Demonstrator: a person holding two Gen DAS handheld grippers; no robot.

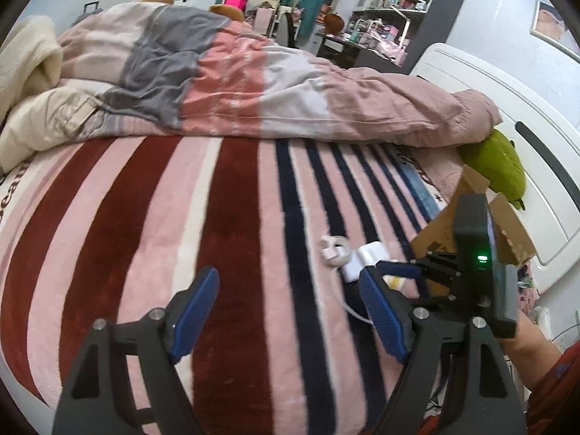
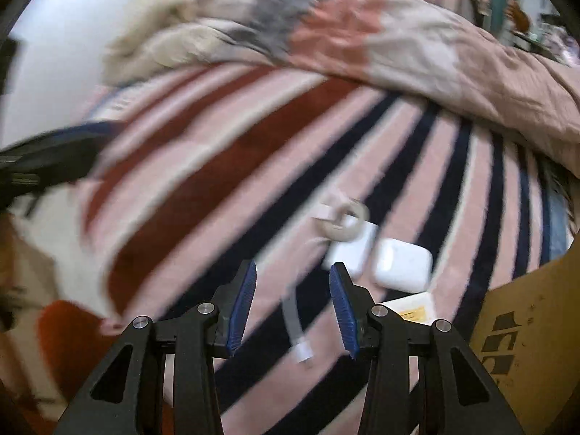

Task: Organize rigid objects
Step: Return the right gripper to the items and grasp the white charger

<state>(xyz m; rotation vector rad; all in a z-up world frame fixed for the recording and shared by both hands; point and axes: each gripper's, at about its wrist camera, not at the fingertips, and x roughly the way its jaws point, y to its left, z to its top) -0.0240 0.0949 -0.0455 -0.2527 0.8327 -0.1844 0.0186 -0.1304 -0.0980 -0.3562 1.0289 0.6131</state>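
A small heap of white things lies on the striped blanket [image 2: 224,152]: a charger brick [image 2: 348,250], an earbud case [image 2: 402,264], a coiled cable ring [image 2: 342,221] and a flat white box with a yellow label [image 2: 413,308]. My right gripper [image 2: 293,272] hovers just in front of them, open partway. Only a loose cable end [image 2: 297,330] lies on the blanket below its fingers. My left gripper [image 1: 288,279] stands open wide over the blanket with nothing in it. The charger brick [image 1: 366,257] and the cable ring [image 1: 335,248] lie just beyond its right finger.
An open cardboard box [image 2: 525,344] stands at the right, its flaps [image 1: 507,232] behind the right tool's black body [image 1: 475,253]. A crumpled pink and grey duvet [image 1: 253,87] fills the far half of the bed. A green plush [image 1: 496,166] lies by the white headboard [image 1: 507,108].
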